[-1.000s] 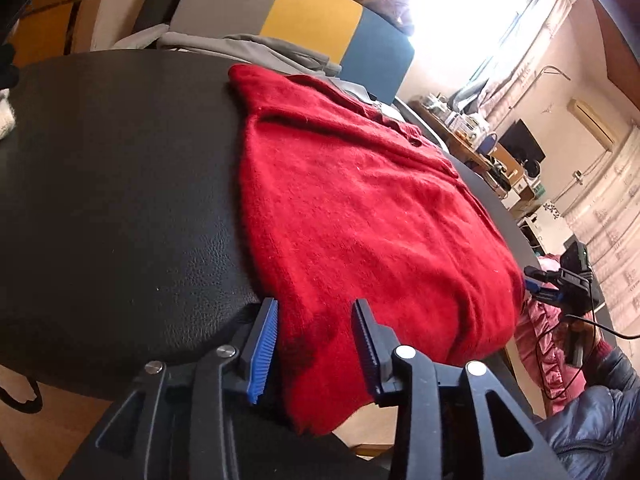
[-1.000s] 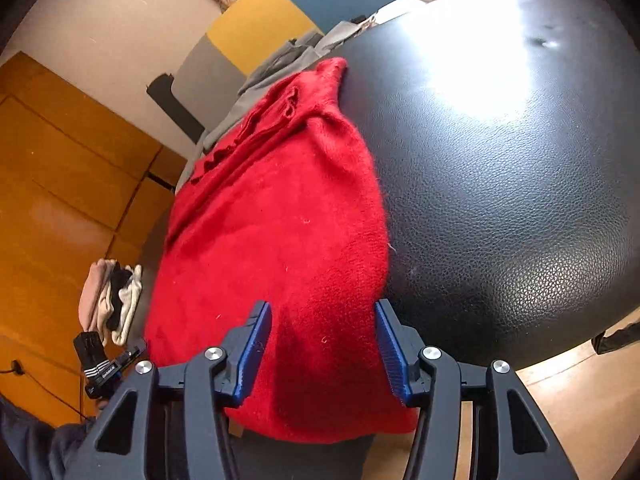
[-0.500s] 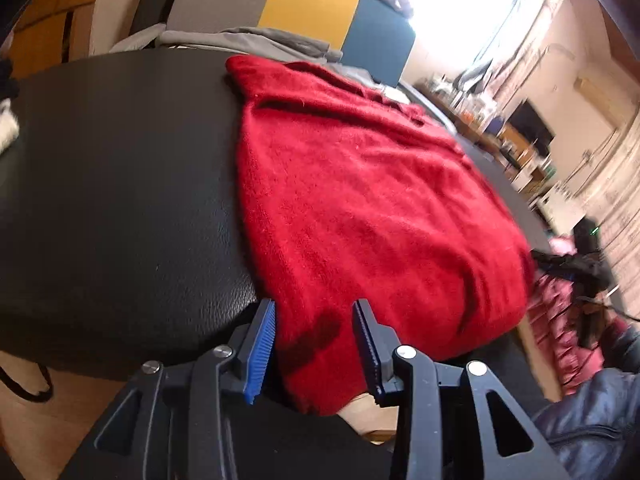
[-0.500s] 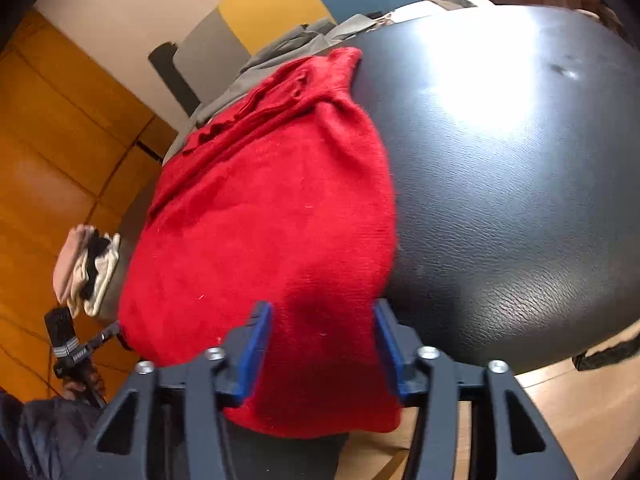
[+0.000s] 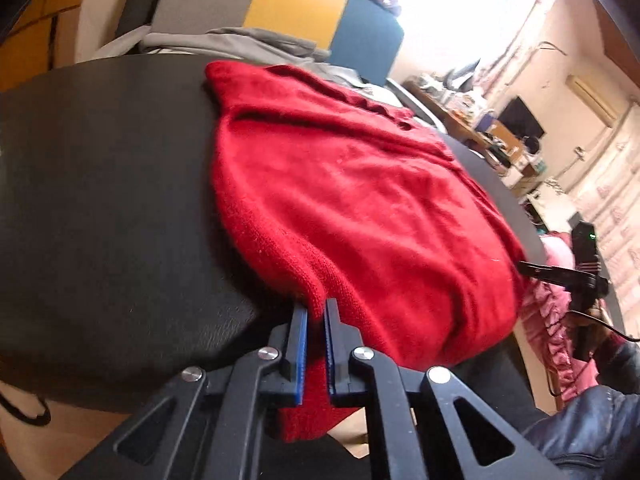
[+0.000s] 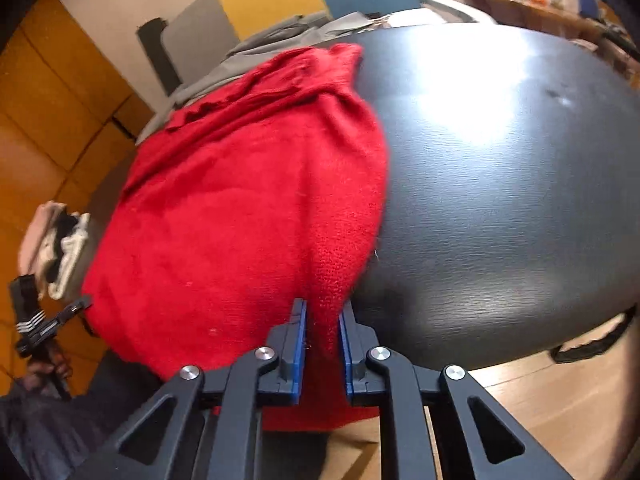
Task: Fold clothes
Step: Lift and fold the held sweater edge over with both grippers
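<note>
2 hem corners of the red sweater (image 5: 360, 208) on the black table (image 5: 100, 200) are gripped: 1 by the clamped left gripper (image 5: 316, 312), 1 by the closing right gripper (image 6: 323, 316).

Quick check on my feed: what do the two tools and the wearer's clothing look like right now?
Both the left tool and the right tool are black plastic linkages with silver rivets, triangular cut-outs and ribbed blue pads. A thin black cable trails near the right one. The person wears a dark blue padded sleeve.
</note>
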